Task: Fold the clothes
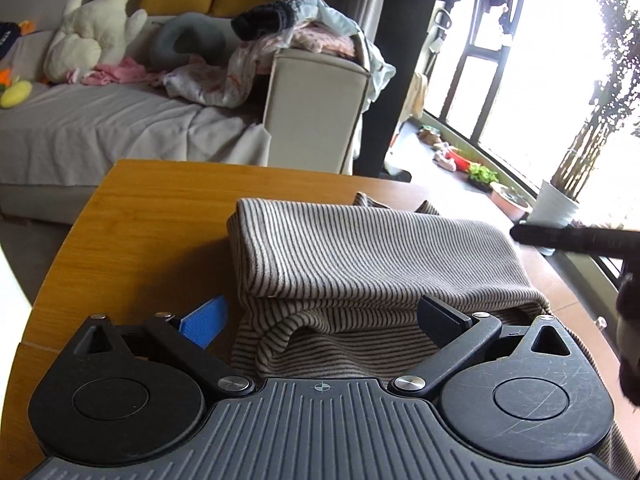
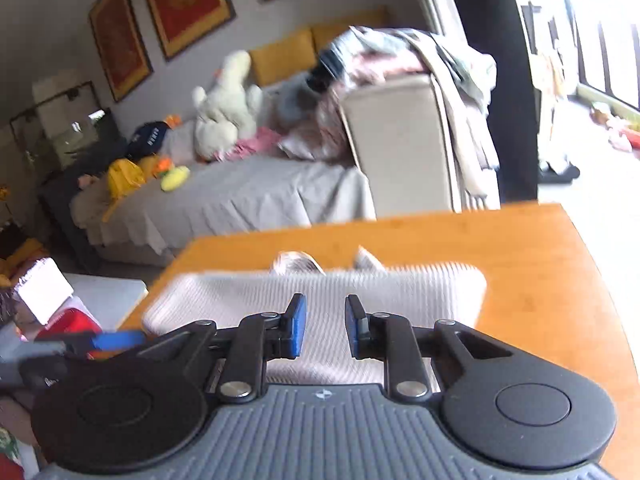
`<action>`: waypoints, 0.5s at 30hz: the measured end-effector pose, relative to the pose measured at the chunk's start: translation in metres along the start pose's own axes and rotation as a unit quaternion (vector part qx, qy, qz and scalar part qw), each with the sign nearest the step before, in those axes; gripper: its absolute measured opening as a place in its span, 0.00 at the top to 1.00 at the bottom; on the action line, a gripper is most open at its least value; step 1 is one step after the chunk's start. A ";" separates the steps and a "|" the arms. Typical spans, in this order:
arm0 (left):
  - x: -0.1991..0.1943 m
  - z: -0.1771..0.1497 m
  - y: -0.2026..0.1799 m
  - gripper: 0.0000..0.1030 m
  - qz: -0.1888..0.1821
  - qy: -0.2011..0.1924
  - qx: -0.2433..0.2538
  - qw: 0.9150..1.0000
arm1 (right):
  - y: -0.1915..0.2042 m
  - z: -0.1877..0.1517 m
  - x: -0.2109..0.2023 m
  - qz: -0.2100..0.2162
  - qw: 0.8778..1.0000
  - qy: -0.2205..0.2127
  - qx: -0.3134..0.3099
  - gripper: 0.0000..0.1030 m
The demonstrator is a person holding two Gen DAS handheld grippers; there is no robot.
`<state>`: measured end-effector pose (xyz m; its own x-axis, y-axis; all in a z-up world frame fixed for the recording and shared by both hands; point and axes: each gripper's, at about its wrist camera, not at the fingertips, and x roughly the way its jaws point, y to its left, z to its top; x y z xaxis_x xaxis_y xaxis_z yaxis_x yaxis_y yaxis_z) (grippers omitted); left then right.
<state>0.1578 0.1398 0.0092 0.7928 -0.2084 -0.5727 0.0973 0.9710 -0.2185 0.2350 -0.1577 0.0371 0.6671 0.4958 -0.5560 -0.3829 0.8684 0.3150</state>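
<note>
Left gripper [image 1: 320, 320]: jaws spread wide, straddling the near edge of the striped garment [image 1: 360, 256], holding nothing; blue pad [image 1: 204, 322] sits off the cloth's left side over bare wood, black finger [image 1: 442, 322] rests on or just above the loose lower layer, can't tell which. Garment is already folded into a thick bundle lying mid-table, top layer rolled over, near hem gaping open, a bit of fabric poking out at the far edge. Right gripper [image 2: 325, 330]: jaws partly open, narrow gap, nothing between the pads, hovering over the bundle's near edge; that view is motion-blurred so contact is unclear. Looks like a late fold or a tidy-up, judging by the compact shape. To do it well: bring the left jaws in so both pads bracket all layers at the near-left corner, take the near-right corner with the right, pinch the full stack rather than the top ply, lift evenly and lay it toward the far edge so the gaping hem closes. Risk: grabbing one ply unrolls the bundle. Surface: wooden table [image 1: 160, 208], rounded corners, smooth, cloth will slide. Room: sofa [image 1: 120, 120] beyond the table's far edge with a white plush toy [image 1: 96, 28], clothes pile [image 1: 304, 28] on its armrest, potted plant [image 1: 580, 160] by the bright window [image 1: 540, 60] on the right.
</note>
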 end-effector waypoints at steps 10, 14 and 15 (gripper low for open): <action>0.018 0.014 -0.021 0.32 -0.008 -0.020 0.019 1.000 | -0.022 -0.012 0.021 -0.054 0.993 -0.002 -0.108 0.82; 0.011 0.019 -0.019 0.30 0.004 -0.046 -0.002 0.999 | -0.025 -0.014 0.018 -0.050 0.993 -0.002 -0.111 0.80; 0.011 0.021 -0.016 0.27 0.001 -0.041 -0.008 0.999 | -0.024 -0.015 0.017 -0.050 0.992 -0.003 -0.112 0.80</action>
<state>0.1778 0.1240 0.0230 0.8394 -0.1958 -0.5071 0.0869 0.9692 -0.2305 0.2461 -0.1699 0.0086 0.7125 0.4086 -0.5704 -0.4474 0.8908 0.0792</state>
